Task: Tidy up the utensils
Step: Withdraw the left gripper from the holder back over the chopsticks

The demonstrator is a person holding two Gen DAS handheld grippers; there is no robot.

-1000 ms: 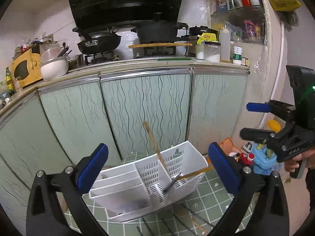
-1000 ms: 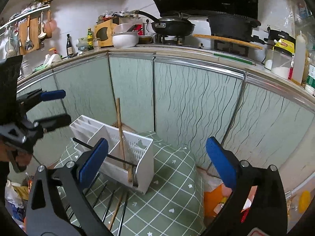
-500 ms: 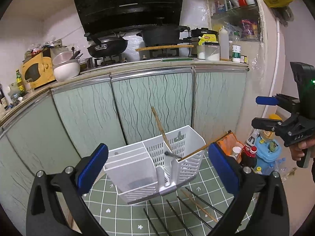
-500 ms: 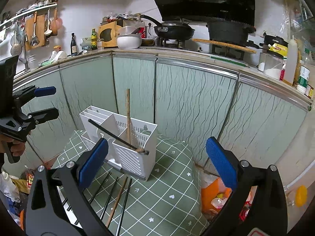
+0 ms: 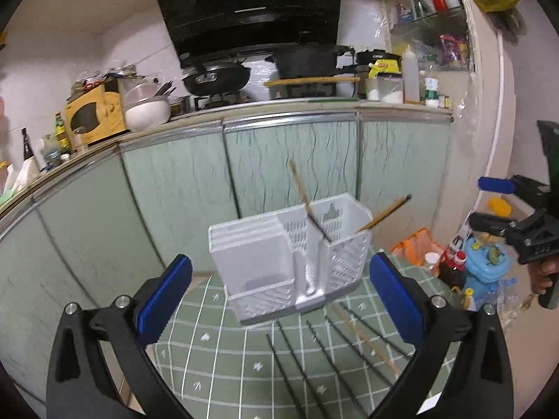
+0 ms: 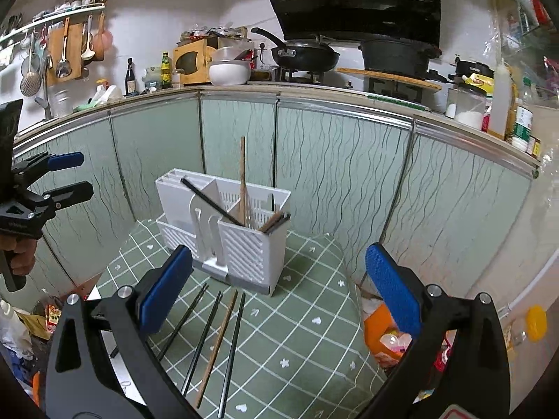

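Observation:
A white slotted utensil holder (image 5: 290,255) (image 6: 223,230) stands upright on a green checked cloth (image 5: 223,359) (image 6: 300,331). Wooden chopsticks (image 6: 242,181) and a black one (image 6: 209,199) stick out of its compartments. Several loose chopsticks, black and one wooden (image 6: 216,345), lie on the cloth in front of the holder (image 5: 363,338). My left gripper (image 5: 279,300) is open, empty, short of the holder. My right gripper (image 6: 279,289) is open and empty too, above the loose chopsticks. Each gripper shows in the other's view, at the edge (image 5: 496,202) (image 6: 66,174).
Green-fronted kitchen cabinets (image 6: 349,160) curve behind the cloth-covered table. The counter above carries a wok (image 6: 304,56), pots, a white bowl (image 6: 229,71) and bottles. Bottles and an orange bag (image 5: 415,244) sit on the floor at the right.
The holder went from tilted to standing upright on the cloth. Both cameras have pulled back and up, so more cloth and loose chopsticks show in front of it.

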